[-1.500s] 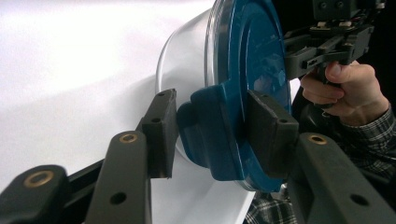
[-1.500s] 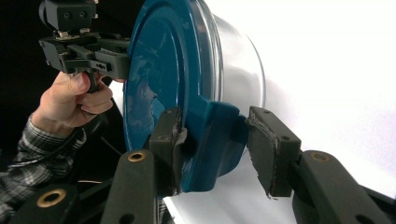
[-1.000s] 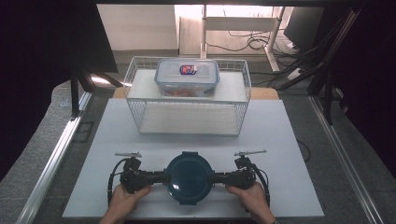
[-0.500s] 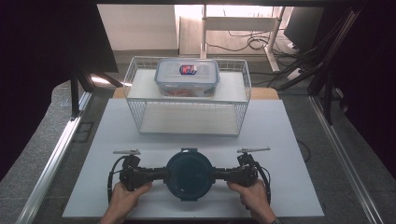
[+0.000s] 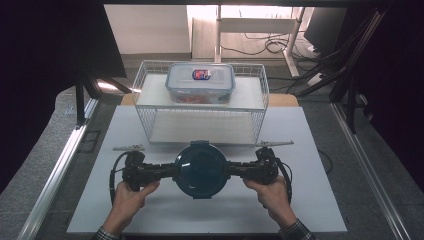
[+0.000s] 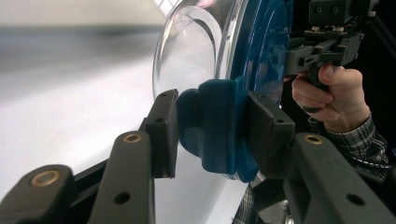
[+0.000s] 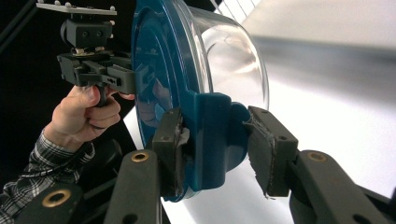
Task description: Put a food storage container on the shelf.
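Item 1, round container (image 5: 201, 170): clear bowl with a blue lid, four blue latch tabs at its rim. I see it held between my two grippers above the near half of the white table (image 5: 320, 200), just in front of the wire basket. In the high view the lid faces up toward the camera; in both gripper views the clear bowl bulges to the side away from the lid.

Item 2, left gripper (image 6: 212, 135): held in the person's left hand (image 5: 131, 192), jaws clamped on the blue latch tab at the container's left side, one pad on each face of the tab. The pads (image 6: 166, 130) sit flush on the plastic.

Item 3, right gripper (image 7: 215, 144): held in the right hand (image 5: 267, 192), jaws clenched on the opposite latch tab. The pad (image 7: 261, 149) on the bowl side looks worn and frayed at its edge.

Item 4, wire basket (image 5: 260, 107): white, rectangular, at the far middle of the table.

Item 5, rectangular box (image 5: 200, 82): clear, with a clear latched lid and a small red and blue label on top; it rests across the top of the basket. Reddish contents show through its wall; I cannot tell what they are.

Item 6, sleeves: plaid cuffs at both wrists
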A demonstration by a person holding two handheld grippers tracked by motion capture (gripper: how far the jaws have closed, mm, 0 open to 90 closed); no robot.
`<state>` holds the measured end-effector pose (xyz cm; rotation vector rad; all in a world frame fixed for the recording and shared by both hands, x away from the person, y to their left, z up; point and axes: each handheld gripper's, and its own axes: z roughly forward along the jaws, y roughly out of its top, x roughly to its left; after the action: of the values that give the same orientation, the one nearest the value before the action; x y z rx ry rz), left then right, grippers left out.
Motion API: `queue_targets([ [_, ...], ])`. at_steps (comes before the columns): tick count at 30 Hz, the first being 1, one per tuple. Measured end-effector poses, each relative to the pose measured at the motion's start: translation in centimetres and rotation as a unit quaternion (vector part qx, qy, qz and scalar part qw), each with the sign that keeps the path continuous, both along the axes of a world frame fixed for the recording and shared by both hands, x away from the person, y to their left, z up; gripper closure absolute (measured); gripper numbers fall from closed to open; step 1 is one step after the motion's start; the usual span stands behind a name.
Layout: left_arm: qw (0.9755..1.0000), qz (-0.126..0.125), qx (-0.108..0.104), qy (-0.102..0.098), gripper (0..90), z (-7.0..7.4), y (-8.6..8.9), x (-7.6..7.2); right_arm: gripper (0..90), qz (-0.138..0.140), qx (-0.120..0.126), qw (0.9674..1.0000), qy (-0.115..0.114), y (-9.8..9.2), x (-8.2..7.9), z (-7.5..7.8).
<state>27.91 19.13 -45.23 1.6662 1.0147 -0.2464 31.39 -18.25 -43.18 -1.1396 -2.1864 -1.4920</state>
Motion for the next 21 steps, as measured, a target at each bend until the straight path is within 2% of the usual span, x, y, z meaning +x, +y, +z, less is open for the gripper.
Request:
queue_targets([
  [10,0.9997,0.000,0.004,-0.024,57.2,3.3,-0.1,1.5,57.7,-0.004,0.006,0.9994,-0.035,-0.1,1.4,3.3],
  [21,0.9994,0.001,0.001,-0.033,57.2,6.1,0.0,3.3,57.7,-0.005,0.004,0.9988,-0.048,0.1,3.1,6.4],
])
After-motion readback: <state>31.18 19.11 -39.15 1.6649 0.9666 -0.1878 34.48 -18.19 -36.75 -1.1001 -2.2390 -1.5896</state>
